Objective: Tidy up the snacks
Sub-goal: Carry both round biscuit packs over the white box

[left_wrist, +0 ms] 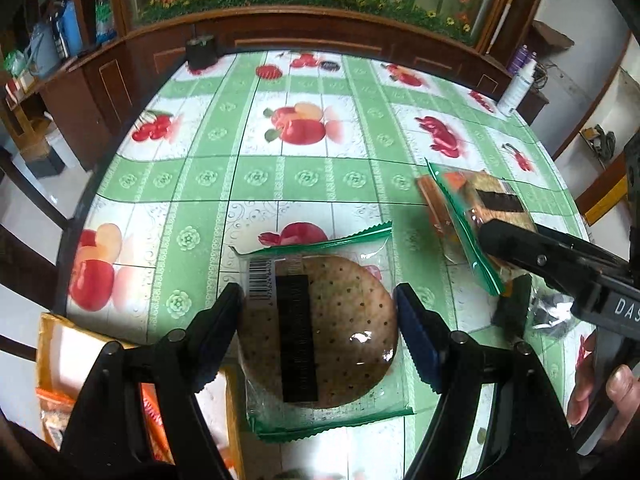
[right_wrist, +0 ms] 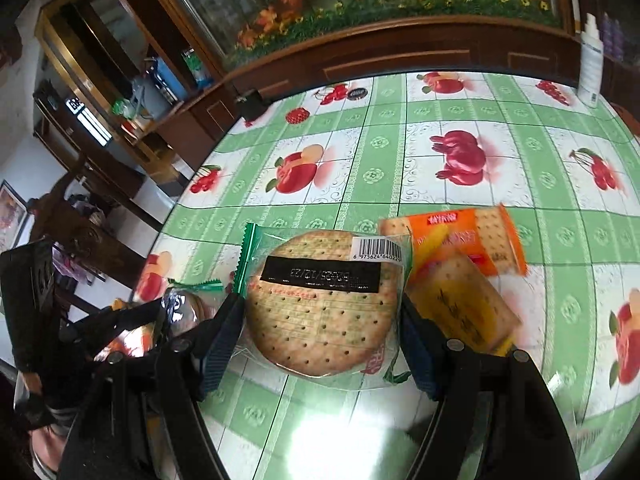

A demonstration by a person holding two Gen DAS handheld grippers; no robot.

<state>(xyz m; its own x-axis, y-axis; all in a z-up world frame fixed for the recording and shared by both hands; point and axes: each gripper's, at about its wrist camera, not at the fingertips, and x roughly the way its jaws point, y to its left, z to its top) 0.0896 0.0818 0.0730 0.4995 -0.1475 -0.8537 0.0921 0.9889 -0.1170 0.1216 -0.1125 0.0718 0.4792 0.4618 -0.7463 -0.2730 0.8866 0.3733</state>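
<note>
We see each gripper pinching a round, pale-brown cracker dotted with small holes, sealed in a glossy clear wrapper with green zigzag ends. The left gripper [left_wrist: 320, 326] holds its cracker pack [left_wrist: 320, 332] lifted above the near edge of the table [left_wrist: 280, 176], fingers [left_wrist: 218, 328] pressed on either side. The right gripper [right_wrist: 322, 334] likewise clamps its own cracker pack [right_wrist: 324, 300], which carries a barcode sticker and a black label. The table wears a shiny oilcloth of green checks and printed red fruit. Just beyond the right gripper lie orange snack packs [right_wrist: 460, 256], rectangular and blurred, so we cannot read their print. At lower left an open cardboard box [left_wrist: 52, 360] is cut off by the frame, its contents mostly hidden behind the left gripper.
</note>
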